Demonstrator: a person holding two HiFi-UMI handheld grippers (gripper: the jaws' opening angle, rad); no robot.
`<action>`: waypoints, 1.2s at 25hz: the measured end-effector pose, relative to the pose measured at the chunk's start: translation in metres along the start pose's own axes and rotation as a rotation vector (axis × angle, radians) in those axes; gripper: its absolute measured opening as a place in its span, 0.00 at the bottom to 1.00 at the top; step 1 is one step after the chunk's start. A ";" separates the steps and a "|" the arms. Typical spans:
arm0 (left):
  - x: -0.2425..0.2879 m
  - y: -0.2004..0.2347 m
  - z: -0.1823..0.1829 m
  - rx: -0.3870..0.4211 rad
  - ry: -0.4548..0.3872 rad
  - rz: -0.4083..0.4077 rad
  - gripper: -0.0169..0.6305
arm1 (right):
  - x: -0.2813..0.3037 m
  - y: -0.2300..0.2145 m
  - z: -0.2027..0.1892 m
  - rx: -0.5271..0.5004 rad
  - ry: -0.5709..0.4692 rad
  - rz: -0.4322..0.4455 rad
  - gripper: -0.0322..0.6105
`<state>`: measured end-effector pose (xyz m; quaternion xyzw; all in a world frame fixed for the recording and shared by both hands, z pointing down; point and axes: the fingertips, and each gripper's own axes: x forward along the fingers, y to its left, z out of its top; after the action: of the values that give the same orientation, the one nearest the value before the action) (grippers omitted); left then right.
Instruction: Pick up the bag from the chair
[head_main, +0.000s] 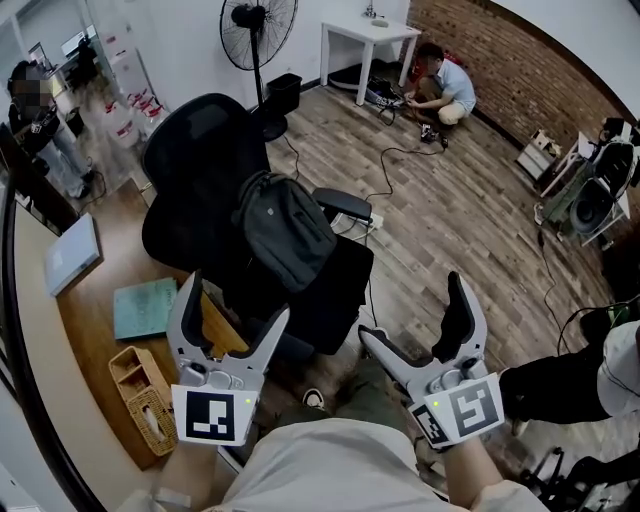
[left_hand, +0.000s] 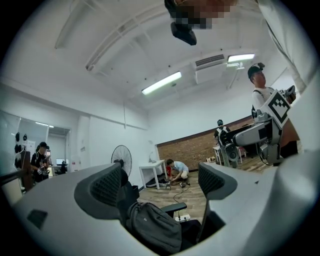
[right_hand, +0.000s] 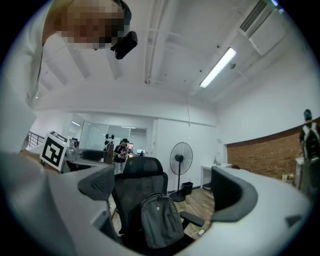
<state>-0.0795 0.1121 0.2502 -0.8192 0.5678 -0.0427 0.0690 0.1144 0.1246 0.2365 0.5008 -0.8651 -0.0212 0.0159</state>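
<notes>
A dark grey backpack (head_main: 284, 229) leans upright against the backrest of a black office chair (head_main: 200, 165), resting on its seat. The same backpack (left_hand: 152, 227) shows low between the left jaws, and the backpack (right_hand: 160, 220) stands centred in the right gripper view. My left gripper (head_main: 232, 305) is open, held just in front of the chair seat, empty. My right gripper (head_main: 412, 315) is open too, to the right of the chair, nothing between its fingers. Neither touches the bag.
A wooden desk (head_main: 90, 340) at left carries a wicker tissue box (head_main: 143, 403), a green book (head_main: 145, 306) and a laptop (head_main: 72, 252). A standing fan (head_main: 258, 35) and white table (head_main: 368, 45) are behind the chair. A person crouches by the brick wall (head_main: 445, 88). Cables cross the floor (head_main: 400, 160).
</notes>
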 end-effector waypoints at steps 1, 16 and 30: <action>0.002 0.000 0.000 0.002 -0.002 -0.001 0.74 | 0.001 -0.002 0.000 -0.003 -0.004 -0.003 0.98; 0.090 -0.003 -0.044 0.012 0.044 0.036 0.74 | 0.064 -0.075 -0.041 0.015 0.010 0.029 0.98; 0.257 -0.024 -0.032 -0.004 0.136 0.245 0.74 | 0.194 -0.230 -0.053 0.054 0.069 0.301 0.97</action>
<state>0.0280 -0.1222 0.2833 -0.7392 0.6669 -0.0882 0.0332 0.2191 -0.1592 0.2788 0.3664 -0.9295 0.0218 0.0352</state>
